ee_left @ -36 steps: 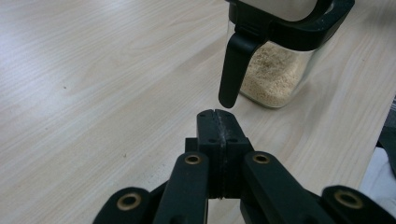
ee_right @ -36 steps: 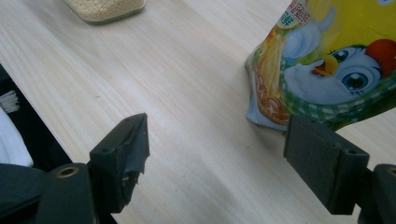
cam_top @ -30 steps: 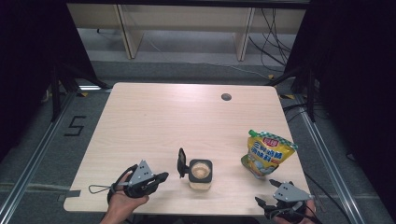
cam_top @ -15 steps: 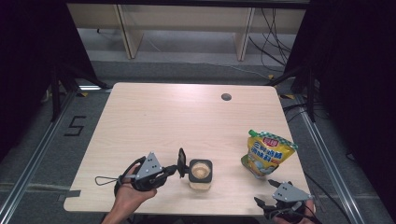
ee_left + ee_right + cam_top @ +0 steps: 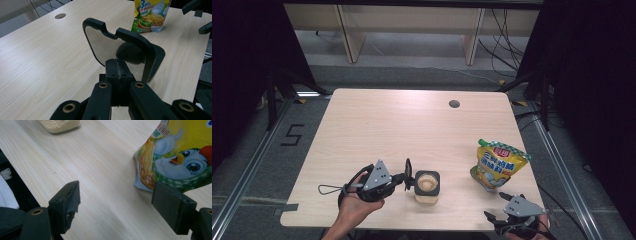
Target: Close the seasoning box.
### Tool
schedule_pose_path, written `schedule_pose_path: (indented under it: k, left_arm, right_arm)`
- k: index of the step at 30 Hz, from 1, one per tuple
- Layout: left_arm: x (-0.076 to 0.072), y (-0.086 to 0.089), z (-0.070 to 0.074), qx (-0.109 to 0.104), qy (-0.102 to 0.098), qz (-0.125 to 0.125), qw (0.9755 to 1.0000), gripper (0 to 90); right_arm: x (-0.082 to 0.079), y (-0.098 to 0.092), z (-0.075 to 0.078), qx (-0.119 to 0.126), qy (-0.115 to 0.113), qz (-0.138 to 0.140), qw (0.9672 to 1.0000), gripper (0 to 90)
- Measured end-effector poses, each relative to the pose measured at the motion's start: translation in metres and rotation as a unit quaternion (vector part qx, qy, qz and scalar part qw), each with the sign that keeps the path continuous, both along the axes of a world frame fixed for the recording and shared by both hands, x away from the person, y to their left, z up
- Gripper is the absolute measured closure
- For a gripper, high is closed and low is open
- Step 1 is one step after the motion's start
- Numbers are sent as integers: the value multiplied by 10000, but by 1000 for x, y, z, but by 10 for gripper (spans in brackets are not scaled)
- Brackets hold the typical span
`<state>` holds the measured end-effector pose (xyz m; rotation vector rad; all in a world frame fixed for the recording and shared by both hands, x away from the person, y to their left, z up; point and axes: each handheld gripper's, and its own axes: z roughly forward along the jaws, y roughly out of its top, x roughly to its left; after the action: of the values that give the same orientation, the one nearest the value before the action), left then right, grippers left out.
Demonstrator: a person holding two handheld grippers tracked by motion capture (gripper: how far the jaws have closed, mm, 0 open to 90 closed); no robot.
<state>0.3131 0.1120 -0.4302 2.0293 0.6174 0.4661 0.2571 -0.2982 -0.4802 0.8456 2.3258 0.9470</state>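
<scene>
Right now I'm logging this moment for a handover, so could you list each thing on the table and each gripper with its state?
jar: upright, open, filled with pale grains.
lid: flipped up, standing beside the jar's mouth, pinched at its edge.
snack pouch: standing upright, top sealed, untouched.
left gripper: shut on the lid.
right gripper: open, jaws wide apart, holding nothing, near the pouch.
</scene>
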Motion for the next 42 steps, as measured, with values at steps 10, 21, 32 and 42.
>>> schedule_pose_path:
  k: [10, 21, 32, 42]
  left_arm:
    - [2, -12, 0, 23, 13, -142, 9999, 892]
    - [3, -31, -7, -4, 94, -400, 9992, 888]
    - [3, -38, -16, -2, 294, -430, 9986, 873]
    - [4, -31, -8, -461, 395, -524, 9968, 613]
  right_arm:
    - [0, 1, -1, 8, 16, 22, 10000, 240]
    - [-1, 1, 0, -27, -8, 51, 10000, 242]
    - [0, 1, -1, -53, -21, 103, 9999, 243]
    - [0, 2, -1, -63, -20, 141, 9999, 243]
